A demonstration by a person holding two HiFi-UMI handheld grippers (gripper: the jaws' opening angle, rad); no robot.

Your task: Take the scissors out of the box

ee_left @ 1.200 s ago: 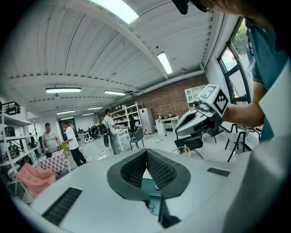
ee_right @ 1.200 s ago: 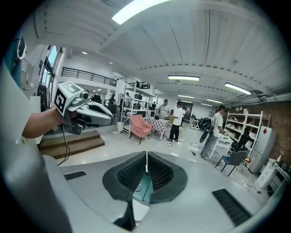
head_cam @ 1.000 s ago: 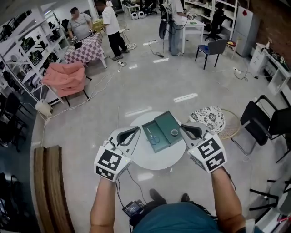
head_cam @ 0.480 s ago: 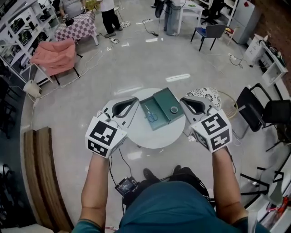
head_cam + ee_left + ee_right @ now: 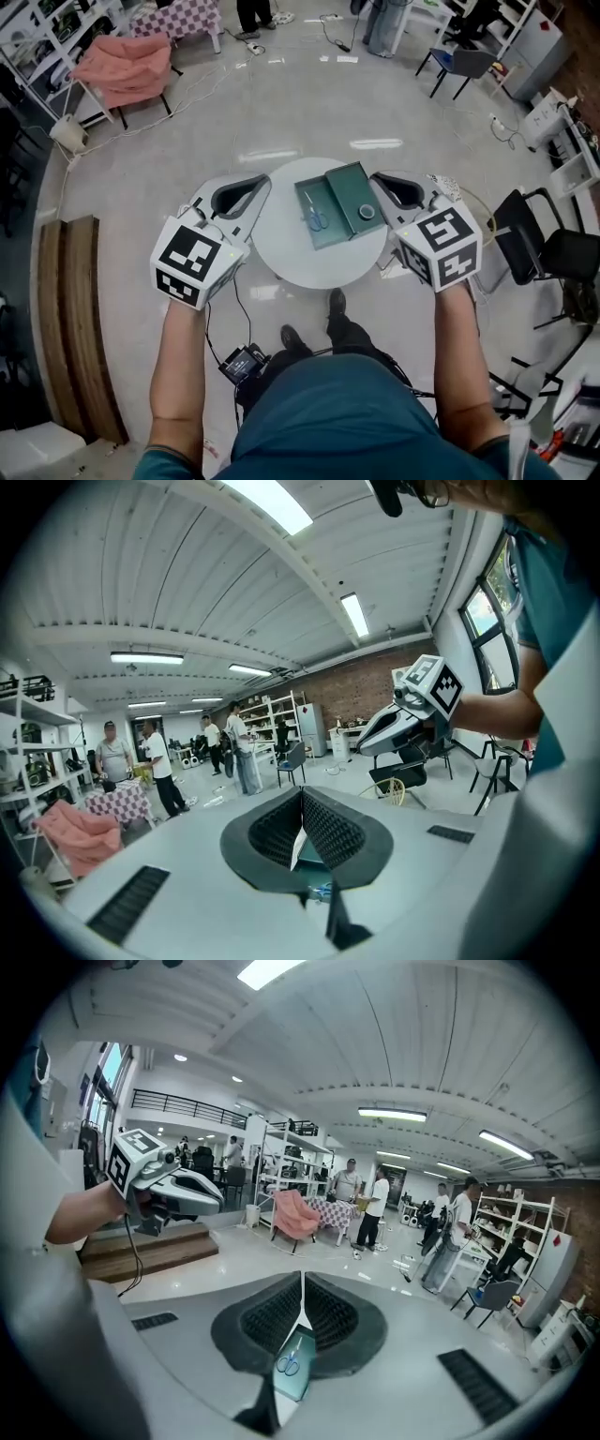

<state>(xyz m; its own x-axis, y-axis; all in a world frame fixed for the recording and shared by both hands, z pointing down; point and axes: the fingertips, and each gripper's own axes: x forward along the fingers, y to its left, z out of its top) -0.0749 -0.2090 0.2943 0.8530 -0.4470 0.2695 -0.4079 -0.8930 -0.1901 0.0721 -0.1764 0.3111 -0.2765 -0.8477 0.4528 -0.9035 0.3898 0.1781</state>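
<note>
Two grippers flank the round white table (image 5: pixel 309 267), and neither has anything in it. Left gripper (image 5: pixel 266 179) sits off the table's left edge, jaws pressed together and empty. Right gripper (image 5: pixel 374 177) is just beside the open green box (image 5: pixel 349 192), jaws closed tight too, nothing between them. Scissors (image 5: pixel 316 217), blue-handled, lie flat in the box's left half, untouched, blades pointing away from the person. Over in the other half rests a small ring-shaped item (image 5: pixel 367 213). Both grippers are clear of the scissors.
</note>
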